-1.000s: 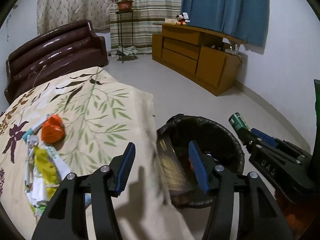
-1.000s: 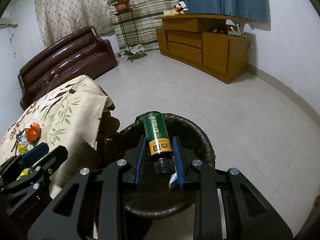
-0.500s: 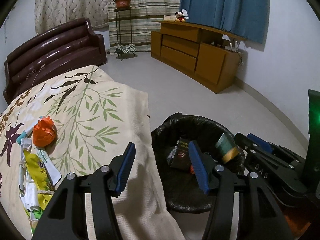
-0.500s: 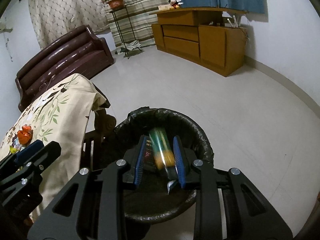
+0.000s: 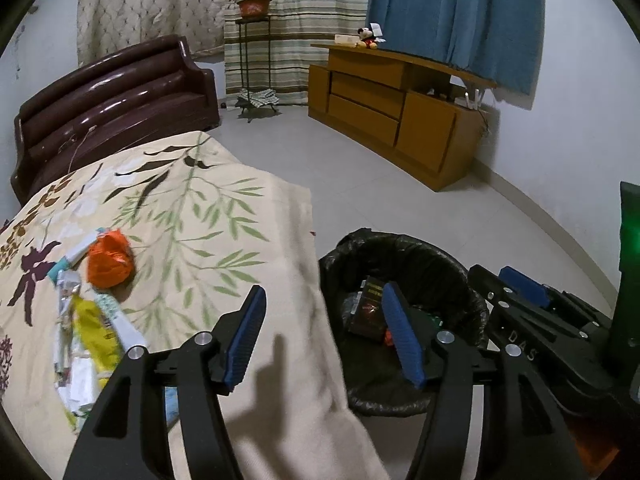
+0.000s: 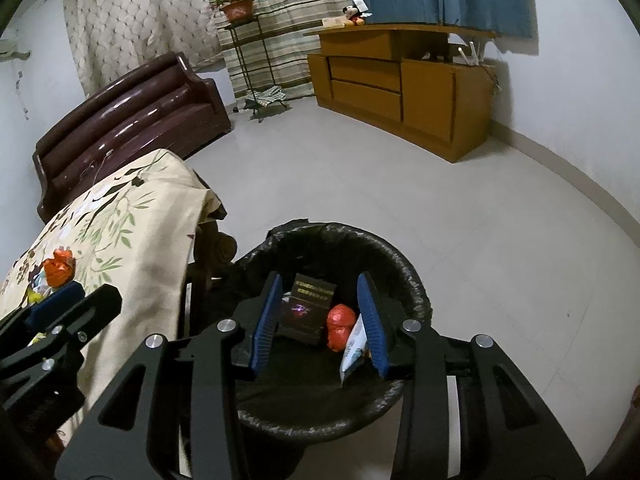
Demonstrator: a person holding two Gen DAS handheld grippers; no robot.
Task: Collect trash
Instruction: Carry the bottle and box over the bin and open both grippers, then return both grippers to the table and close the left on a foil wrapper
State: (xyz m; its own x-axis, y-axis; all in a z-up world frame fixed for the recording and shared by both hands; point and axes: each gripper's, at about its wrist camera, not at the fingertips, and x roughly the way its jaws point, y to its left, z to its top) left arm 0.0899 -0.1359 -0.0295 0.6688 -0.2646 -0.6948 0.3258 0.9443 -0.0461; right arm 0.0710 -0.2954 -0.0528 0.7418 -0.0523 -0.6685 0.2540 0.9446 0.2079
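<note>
A black-lined trash bin [image 6: 404, 272] [image 5: 452, 268] stands on the floor beside the cloth-covered table [image 5: 224, 240]. Inside it lie a dark box [image 6: 306, 312], a red wrapper [image 6: 340, 324] and a white packet [image 6: 354, 346]. My right gripper [image 6: 320, 322] is open and empty above the bin. My left gripper [image 5: 324, 340] is open and empty over the table's edge. An orange crumpled wrapper [image 5: 110, 258] and a pile of yellow and white wrappers [image 5: 88, 340] lie on the table at the left. The right gripper [image 5: 520, 292] also shows in the left wrist view.
A brown sofa [image 5: 108, 108] stands behind the table. A wooden cabinet [image 5: 400, 108] runs along the right wall, with a plant stand [image 5: 252, 52] by the curtains. Open tiled floor [image 6: 400, 184] lies beyond the bin.
My right gripper opened and let go of the green bottle, which dropped into the bin. The left gripper stayed open and shifted slightly.
</note>
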